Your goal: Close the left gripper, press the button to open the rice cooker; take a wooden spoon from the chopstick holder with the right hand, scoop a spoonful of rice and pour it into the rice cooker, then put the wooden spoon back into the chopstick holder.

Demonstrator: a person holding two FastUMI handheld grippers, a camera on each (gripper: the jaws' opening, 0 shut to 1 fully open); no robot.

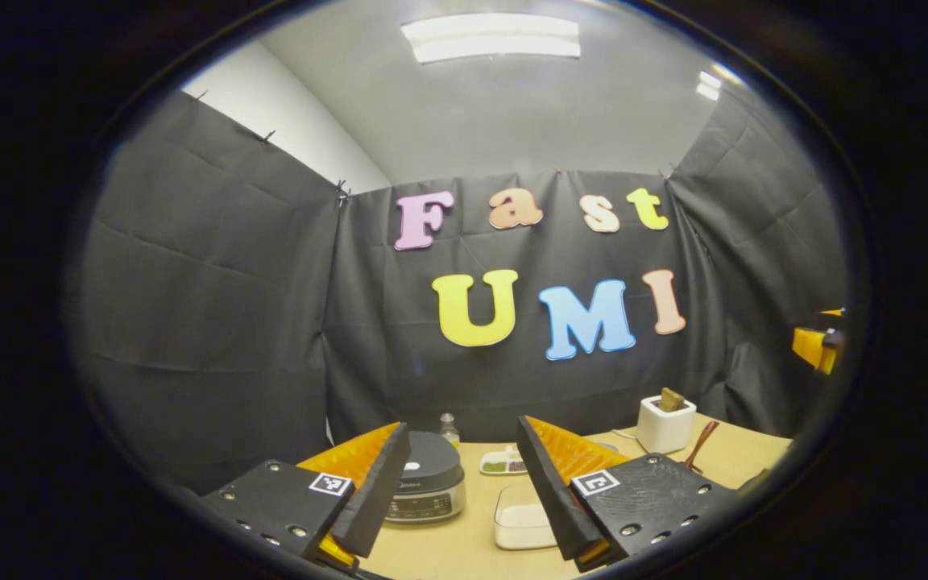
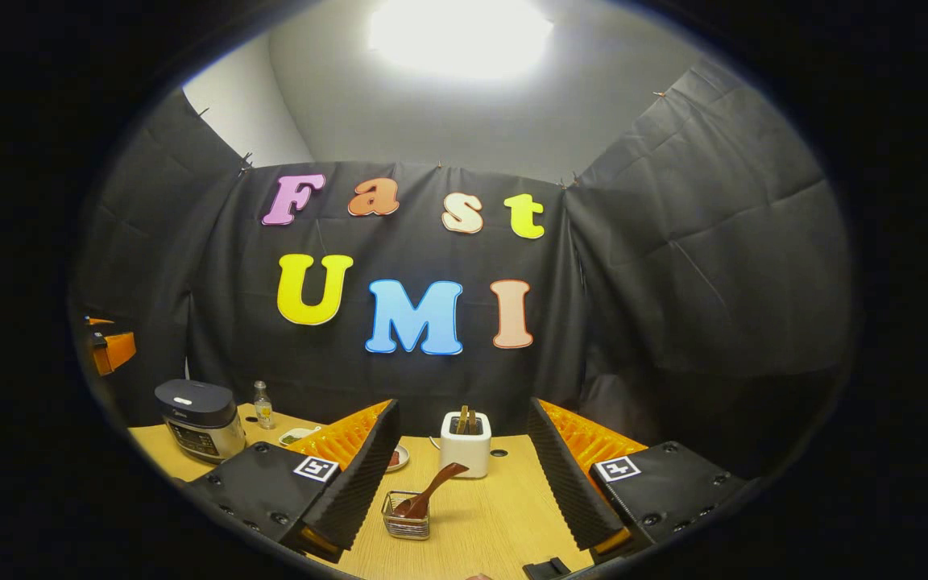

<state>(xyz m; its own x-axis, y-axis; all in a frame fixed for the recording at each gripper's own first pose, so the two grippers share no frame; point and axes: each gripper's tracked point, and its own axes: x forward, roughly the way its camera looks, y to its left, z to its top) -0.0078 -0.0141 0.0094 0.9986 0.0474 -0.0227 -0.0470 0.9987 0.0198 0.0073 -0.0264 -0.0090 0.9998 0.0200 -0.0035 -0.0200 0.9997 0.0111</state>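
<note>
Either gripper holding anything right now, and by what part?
Nothing is held. The left gripper and right gripper both stand open with nothing between their fingers; the wooden spoon sits in its holder.

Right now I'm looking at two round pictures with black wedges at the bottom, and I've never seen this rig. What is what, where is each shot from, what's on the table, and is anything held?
A person holds a hand-held gripper in each hand, with a camera riding on each. The wedges are each gripper's own two fingers.

In the left gripper view, the left hand-held gripper is open and holds nothing. Ahead on the table stand the rice cooker, lid down, and a white tray of rice.

In the right gripper view, the right hand-held gripper is also open and holds nothing. Between its fingers, farther off, a wooden spoon leans in a small wire chopstick holder, with a white box behind.
</note>
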